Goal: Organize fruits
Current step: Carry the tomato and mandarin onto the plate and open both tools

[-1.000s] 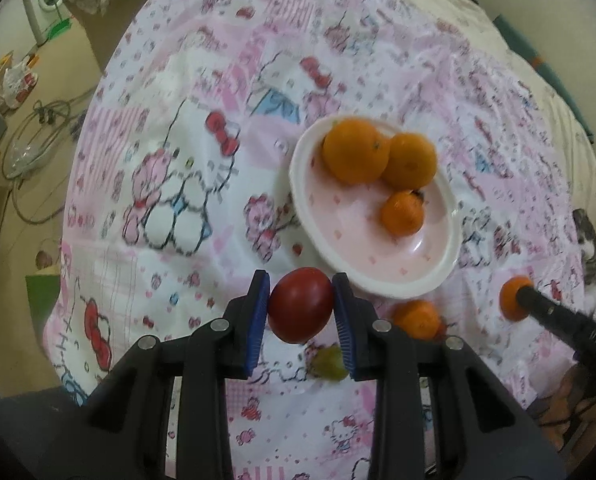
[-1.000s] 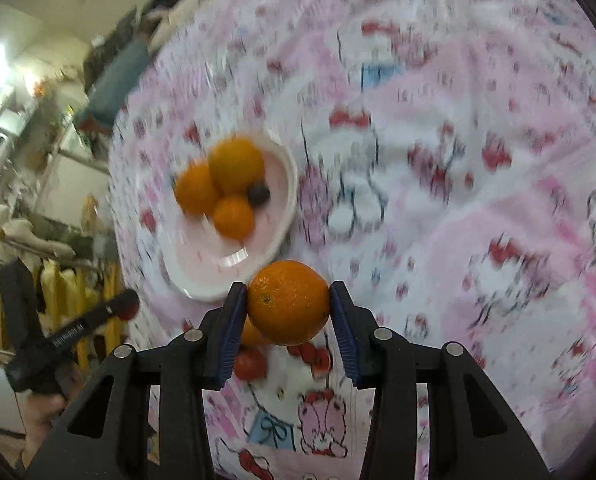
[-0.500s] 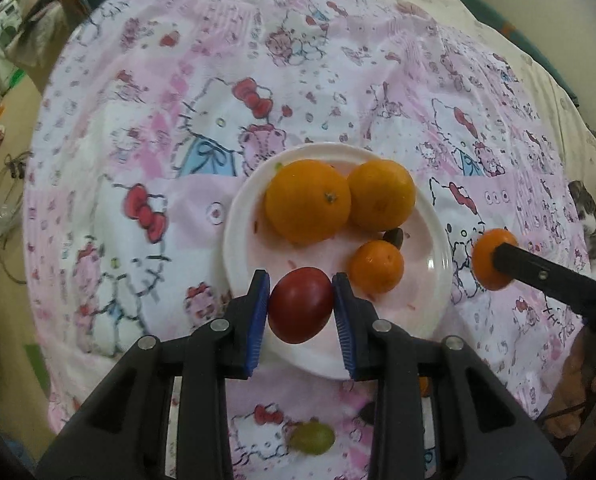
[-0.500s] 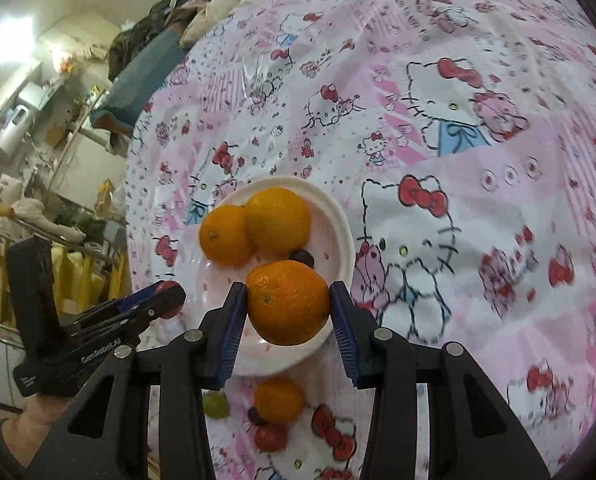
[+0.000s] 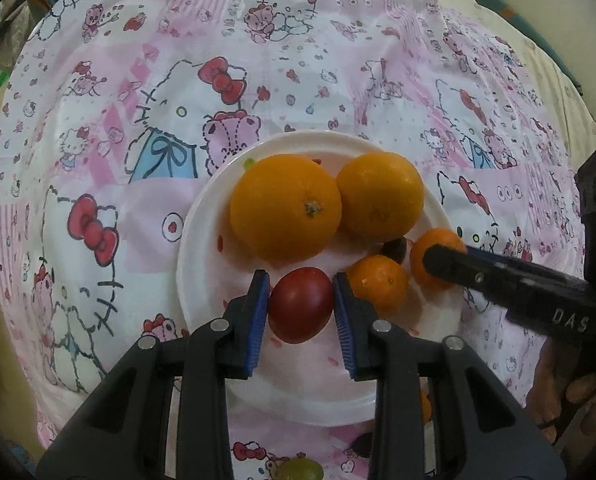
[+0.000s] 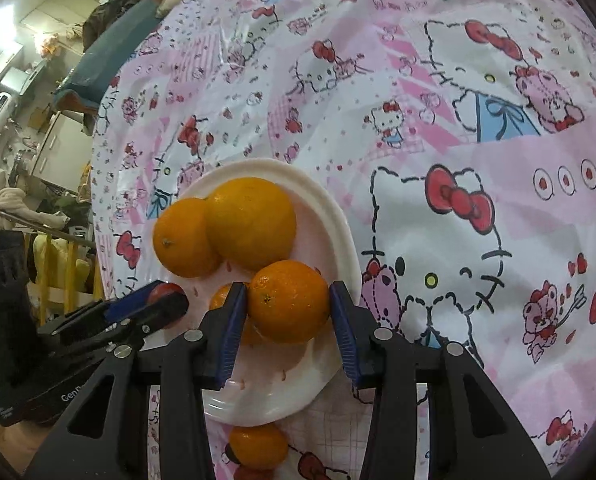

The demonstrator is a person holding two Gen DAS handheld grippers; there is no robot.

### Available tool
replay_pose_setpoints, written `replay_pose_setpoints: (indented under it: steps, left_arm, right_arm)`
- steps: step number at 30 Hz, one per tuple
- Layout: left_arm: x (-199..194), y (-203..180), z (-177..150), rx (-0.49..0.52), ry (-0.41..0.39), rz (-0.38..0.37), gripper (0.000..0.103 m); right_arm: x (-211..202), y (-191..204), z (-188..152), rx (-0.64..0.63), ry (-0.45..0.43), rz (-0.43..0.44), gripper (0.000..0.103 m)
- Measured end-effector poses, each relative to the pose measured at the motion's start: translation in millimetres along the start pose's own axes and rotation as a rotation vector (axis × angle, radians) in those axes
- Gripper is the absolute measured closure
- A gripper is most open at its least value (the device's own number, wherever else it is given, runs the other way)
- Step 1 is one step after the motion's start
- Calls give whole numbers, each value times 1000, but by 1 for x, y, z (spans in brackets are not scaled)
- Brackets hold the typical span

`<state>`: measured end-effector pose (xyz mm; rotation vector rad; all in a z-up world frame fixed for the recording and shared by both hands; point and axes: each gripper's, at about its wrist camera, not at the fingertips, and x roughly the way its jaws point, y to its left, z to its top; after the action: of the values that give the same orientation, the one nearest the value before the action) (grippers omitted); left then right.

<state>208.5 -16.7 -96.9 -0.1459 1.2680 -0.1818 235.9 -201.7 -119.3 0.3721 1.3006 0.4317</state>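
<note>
My left gripper (image 5: 300, 305) is shut on a red tomato (image 5: 300, 305) and holds it just over the near part of the white plate (image 5: 202, 208). My right gripper (image 6: 288, 302) is shut on an orange (image 6: 288, 302) and holds it over the plate's (image 6: 330, 216) right side; this orange also shows in the left wrist view (image 5: 434, 258). On the plate lie two large oranges (image 5: 285, 207) (image 5: 380, 195), a small mandarin (image 5: 378, 286) and a dark grape (image 5: 395, 249). The left gripper (image 6: 166, 300) shows in the right wrist view.
A pink Hello Kitty cloth (image 5: 258, 60) covers the round table. Off the plate near me lie a green grape (image 5: 300, 469), a mandarin (image 6: 259, 445) and small red fruit (image 6: 254, 474). Room clutter stands beyond the table's left edge (image 6: 26, 140).
Both grippers moved forward and down over the plate with their fruit still held. The plate now looks larger and closer in both views.
</note>
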Motion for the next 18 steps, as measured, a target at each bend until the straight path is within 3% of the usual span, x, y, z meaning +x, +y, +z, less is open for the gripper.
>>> replay_pose_setpoints:
  steps: [13,18]
  left_arm:
    - [1,2,-2,15,0,26,74]
    - [1,4,-4,9,7,36,74]
  right_arm:
    - [2,2,-2,5,15,2,56]
    - [-4,5,-1,-1,-13,6,41]
